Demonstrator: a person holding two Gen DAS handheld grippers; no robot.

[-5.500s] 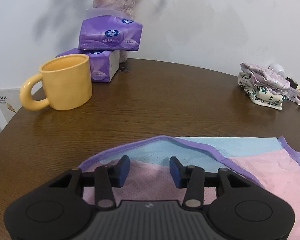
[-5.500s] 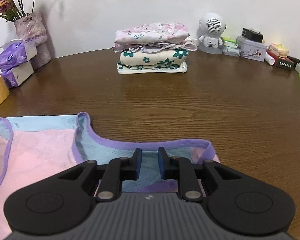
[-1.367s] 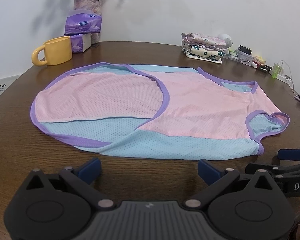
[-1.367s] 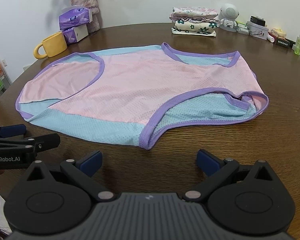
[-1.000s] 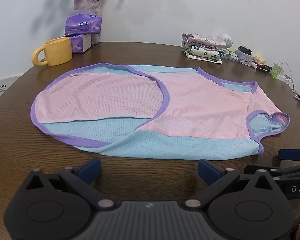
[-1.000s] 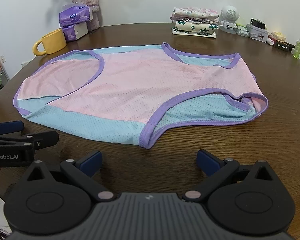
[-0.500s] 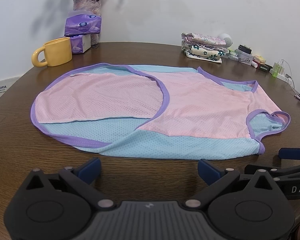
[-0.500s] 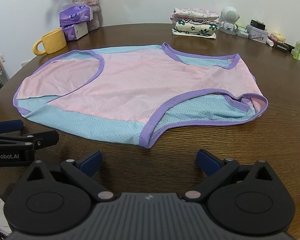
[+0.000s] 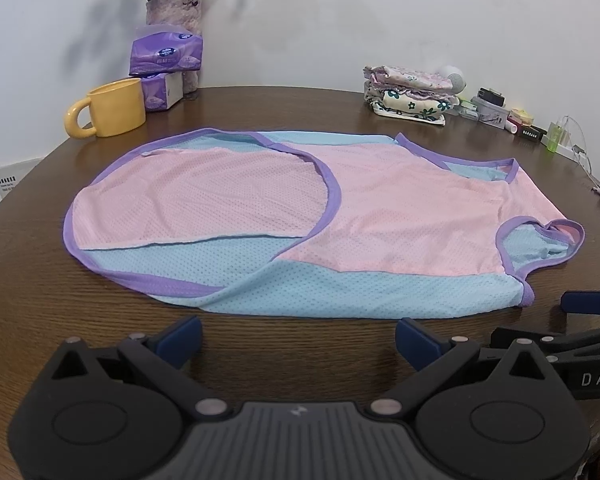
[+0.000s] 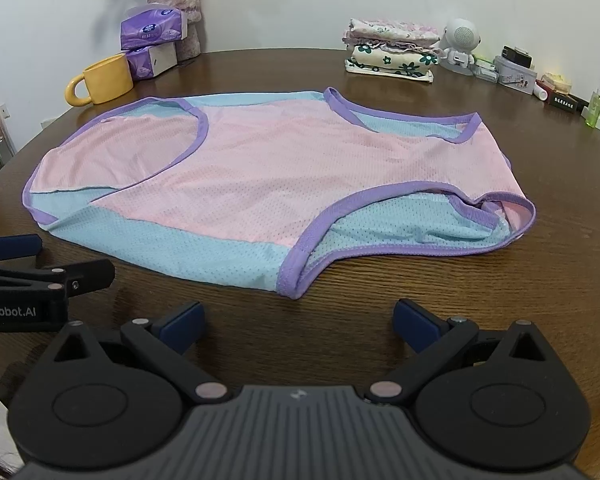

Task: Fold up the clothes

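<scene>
A: Left wrist view. Status?

B: Mesh vest [image 9: 380,208] lies spread on the desk [image 9: 260,108], pink panel up, blue strip along the near edge, purple trim. One end [image 9: 204,192] is turned over onto the body, so there's a layer doubled there. Left gripper [image 9: 298,340] sits just short of the near hem, fingers [image 9: 180,338] wide apart, holding nothing. The other gripper [image 9: 588,302] shows at the right edge.

A: Right wrist view?

B: Same vest [image 10: 300,160], seen from the armhole side. Armhole [image 10: 400,228] gapes open and the strap end [image 10: 504,210] is rumpled. Right gripper [image 10: 298,320] is off the cloth, near the purple corner [image 10: 292,284], fingers [image 10: 416,322] spread, empty. Left gripper [image 10: 12,246] visible at the left.

A: Progress?

B: Early, I'd say. Laid out, maybe one partial fold; main folds left. A folded stack [image 10: 392,52] sits at the back, likely done items.
</scene>
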